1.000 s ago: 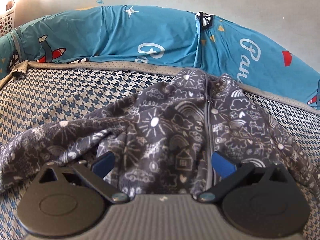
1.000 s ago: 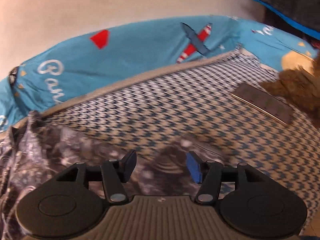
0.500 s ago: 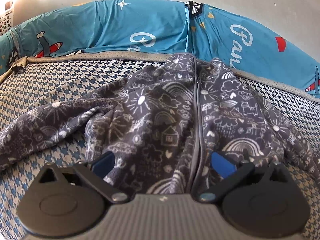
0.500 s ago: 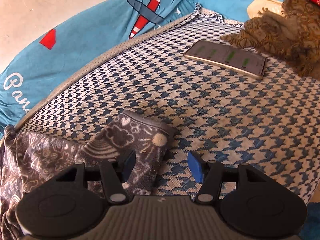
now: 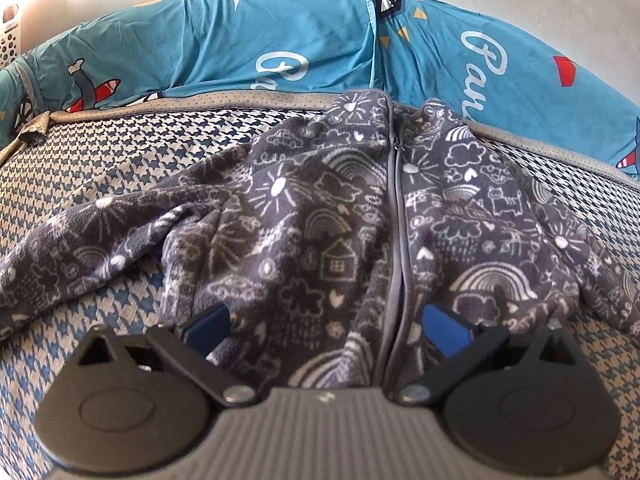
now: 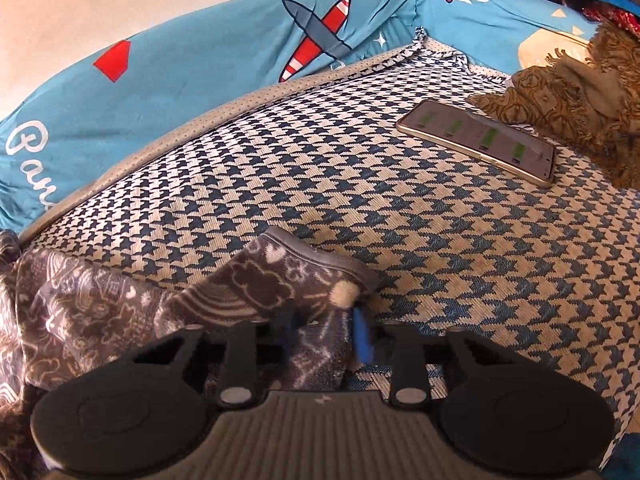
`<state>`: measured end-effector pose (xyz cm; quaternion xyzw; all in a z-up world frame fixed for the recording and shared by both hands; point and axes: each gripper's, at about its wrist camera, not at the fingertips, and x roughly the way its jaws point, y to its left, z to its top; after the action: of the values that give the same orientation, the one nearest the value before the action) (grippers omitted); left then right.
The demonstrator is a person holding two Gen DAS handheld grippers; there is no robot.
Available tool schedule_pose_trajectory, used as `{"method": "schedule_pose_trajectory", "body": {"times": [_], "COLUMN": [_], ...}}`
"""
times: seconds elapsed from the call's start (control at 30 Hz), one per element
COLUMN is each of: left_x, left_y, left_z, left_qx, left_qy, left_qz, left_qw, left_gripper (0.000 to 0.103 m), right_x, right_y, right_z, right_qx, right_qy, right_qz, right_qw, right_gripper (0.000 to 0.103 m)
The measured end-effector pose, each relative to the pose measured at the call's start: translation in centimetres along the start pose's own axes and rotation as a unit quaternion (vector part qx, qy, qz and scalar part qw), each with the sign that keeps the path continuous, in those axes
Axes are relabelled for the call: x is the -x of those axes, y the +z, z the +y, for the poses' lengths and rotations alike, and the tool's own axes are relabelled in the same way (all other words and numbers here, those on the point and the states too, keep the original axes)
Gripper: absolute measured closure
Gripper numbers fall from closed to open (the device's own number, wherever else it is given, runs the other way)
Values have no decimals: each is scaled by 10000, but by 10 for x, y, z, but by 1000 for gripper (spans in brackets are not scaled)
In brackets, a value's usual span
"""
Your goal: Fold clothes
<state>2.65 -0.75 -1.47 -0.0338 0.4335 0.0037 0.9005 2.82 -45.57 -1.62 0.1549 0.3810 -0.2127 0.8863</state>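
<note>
A dark grey fleece zip jacket point(image 5: 340, 220) with white doodle prints lies face up on a houndstooth bedspread point(image 5: 100, 152), its sleeves spread left and right. My left gripper point(image 5: 326, 326) is open, its blue pads straddling the jacket's lower hem by the zip, fabric lying between them. My right gripper point(image 6: 326, 334) is shut on the cuff end of the jacket's sleeve point(image 6: 288, 284), which lies on the bedspread point(image 6: 360, 184).
Blue printed pillows point(image 5: 280, 48) line the far edge against the wall. A smartphone point(image 6: 478, 140) lies on the bedspread at the right, beside a brown patterned scarf point(image 6: 568, 92). A white basket point(image 5: 10, 36) shows at far left.
My right gripper has closed onto the sleeve cuff; half a second ago it was open beside it. My left gripper has stayed open over the hem, with the view shifting slightly.
</note>
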Motion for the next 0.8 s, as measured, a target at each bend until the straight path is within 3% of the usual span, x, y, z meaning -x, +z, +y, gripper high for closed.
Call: {"method": "schedule_pose_trajectory", "body": {"times": [0.03, 0.23, 0.4, 0.6, 0.7, 0.8], "left_x": [0, -3, 1, 8, 12, 18], "left_y": [0, -2, -3, -9, -17, -24], "left_z": [0, 5, 13, 25, 32, 39], "left_qx": [-4, -50, -103, -136, -112, -104], "left_qy": [14, 162, 292, 364, 364, 386], "left_qz": [2, 15, -72, -73, -12, 5], "left_qw": [10000, 9999, 9995, 9992, 9993, 9992], "left_gripper": [0, 0, 0, 0, 0, 0], "right_x": [3, 35, 66, 81, 85, 95], "right_y": [-1, -1, -1, -12, -17, -17], "right_z": [0, -3, -21, -56, -69, -69], "right_qx": [-46, -332, -754, -1404, -1576, -1487], "right_qy": [11, -153, -908, -1783, -2085, -2209], "right_qz": [-44, -460, -919, -703, -567, -803], "right_qw": [10000, 9983, 9888, 9714, 9636, 9605], "right_gripper": [95, 98, 98, 97, 93, 83]}}
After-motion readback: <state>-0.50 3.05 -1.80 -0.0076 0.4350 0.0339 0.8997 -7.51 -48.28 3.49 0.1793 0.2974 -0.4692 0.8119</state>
